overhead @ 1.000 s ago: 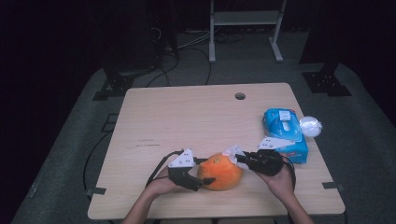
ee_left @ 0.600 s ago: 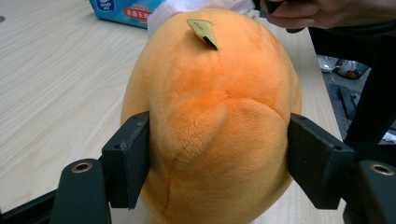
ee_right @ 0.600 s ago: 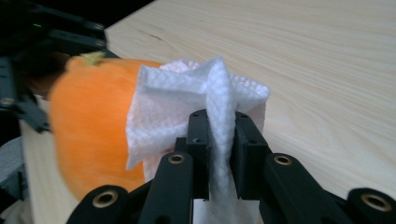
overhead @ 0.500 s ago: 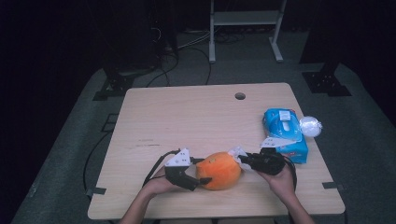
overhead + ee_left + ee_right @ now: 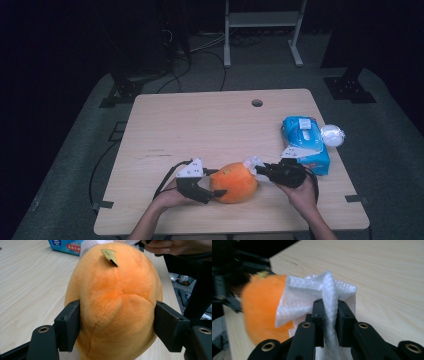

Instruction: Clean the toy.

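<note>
Gripping the orange plush (image 5: 239, 182) from its left side, the left gripper (image 5: 212, 186) has both jaws pressed into the soft body; in the left gripper view the pads dent the plush (image 5: 113, 302) on either flank. The plush sits on the table (image 5: 210, 125) near the front edge, about midway between the person's two hands. A small tan tag (image 5: 110, 256) sticks up from its top.

The right gripper (image 5: 260, 170) comes in from the other side. Its jaws stand narrow, pinched on a folded white wipe (image 5: 324, 295), and the wipe lies against the right end of the plush (image 5: 260, 305). In the high view the wipe (image 5: 251, 163) shows as a white tuft touching the plush at the gripper tip.

Other items:
- A blue wipe pack (image 5: 305, 142) lies just behind the right hand (image 5: 300, 192), near the table's right edge. Its white flap faces up.
- A white ball (image 5: 332, 135) rests beside the pack, at the table edge.
- A round hole (image 5: 257, 103) sits in the tabletop toward the far edge, well apart from the work.
- Cables (image 5: 170, 175) trail from the left gripper across the table front.

Between the two grippers, only the plush and the wipe occupy the space. The pack stands close behind the right gripper's body.
</note>
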Motion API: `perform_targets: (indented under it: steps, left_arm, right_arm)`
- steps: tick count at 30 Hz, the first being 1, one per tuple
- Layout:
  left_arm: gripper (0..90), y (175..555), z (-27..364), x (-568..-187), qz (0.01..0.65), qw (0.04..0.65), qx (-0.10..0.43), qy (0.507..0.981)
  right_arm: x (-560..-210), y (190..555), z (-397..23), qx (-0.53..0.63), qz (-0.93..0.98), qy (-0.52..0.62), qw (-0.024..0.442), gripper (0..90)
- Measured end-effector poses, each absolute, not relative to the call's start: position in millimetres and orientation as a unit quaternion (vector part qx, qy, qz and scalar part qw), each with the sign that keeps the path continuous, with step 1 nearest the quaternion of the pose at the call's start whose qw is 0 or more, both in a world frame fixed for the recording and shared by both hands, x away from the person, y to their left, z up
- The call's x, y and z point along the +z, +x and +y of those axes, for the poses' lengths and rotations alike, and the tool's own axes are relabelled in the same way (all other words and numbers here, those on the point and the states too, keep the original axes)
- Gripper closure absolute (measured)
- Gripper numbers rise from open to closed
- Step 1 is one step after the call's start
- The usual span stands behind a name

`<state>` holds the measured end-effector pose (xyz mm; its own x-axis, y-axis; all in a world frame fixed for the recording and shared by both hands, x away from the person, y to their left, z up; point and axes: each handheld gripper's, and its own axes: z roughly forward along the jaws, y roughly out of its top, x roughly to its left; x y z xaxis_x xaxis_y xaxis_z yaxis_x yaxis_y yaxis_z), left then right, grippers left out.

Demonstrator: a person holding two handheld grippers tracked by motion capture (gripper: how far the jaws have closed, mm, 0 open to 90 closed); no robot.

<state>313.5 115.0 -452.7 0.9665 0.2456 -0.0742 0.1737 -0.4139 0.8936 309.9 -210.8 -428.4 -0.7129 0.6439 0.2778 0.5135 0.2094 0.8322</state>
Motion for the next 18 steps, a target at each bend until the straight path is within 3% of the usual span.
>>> perform_targets:
  steps: [9, 18]
  left_arm:
    - [27.8, 314.3, 116.1, -452.5, 0.126, 0.526, 0.033, 0.841]
    - [27.1, 315.6, 110.4, -453.5, 0.126, 0.530, 0.035, 0.838]
  right_arm:
    - [-438.0, 315.9, -210.9, 0.478, 0.788, 0.386, 0.046, 77.6]
    - [-416.2, 304.8, -191.7, 0.515, 0.788, 0.328, 0.071, 77.5]
